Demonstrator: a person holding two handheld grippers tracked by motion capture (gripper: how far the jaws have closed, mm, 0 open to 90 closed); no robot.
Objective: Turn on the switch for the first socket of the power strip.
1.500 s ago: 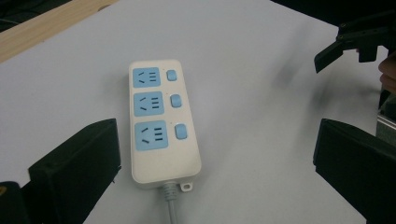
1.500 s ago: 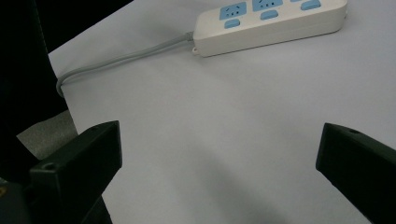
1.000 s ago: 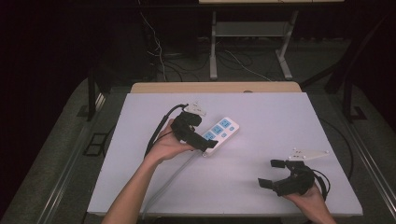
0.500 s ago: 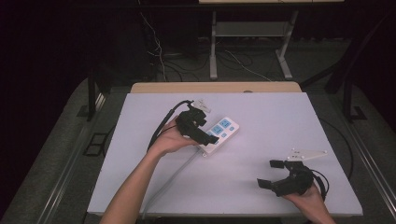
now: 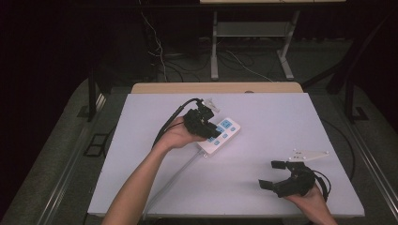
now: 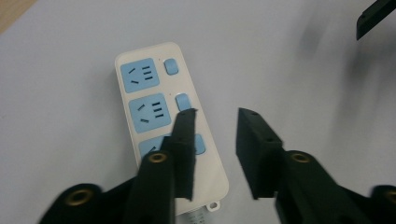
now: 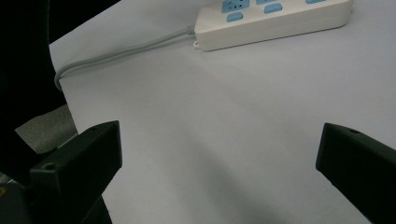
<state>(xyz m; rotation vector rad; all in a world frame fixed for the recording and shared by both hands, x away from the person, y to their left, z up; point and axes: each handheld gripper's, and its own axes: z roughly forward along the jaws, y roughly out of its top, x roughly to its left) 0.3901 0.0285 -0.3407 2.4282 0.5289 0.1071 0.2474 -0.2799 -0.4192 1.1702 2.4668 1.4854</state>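
The white power strip lay near the middle of the pale tabletop, its grey cord trailing toward the near edge. The left claw hovered right over the strip, jaws part open and holding nothing, one tip above the blue switches. Well apart at the near right, the right claw sat low, jaws spread wide and empty.
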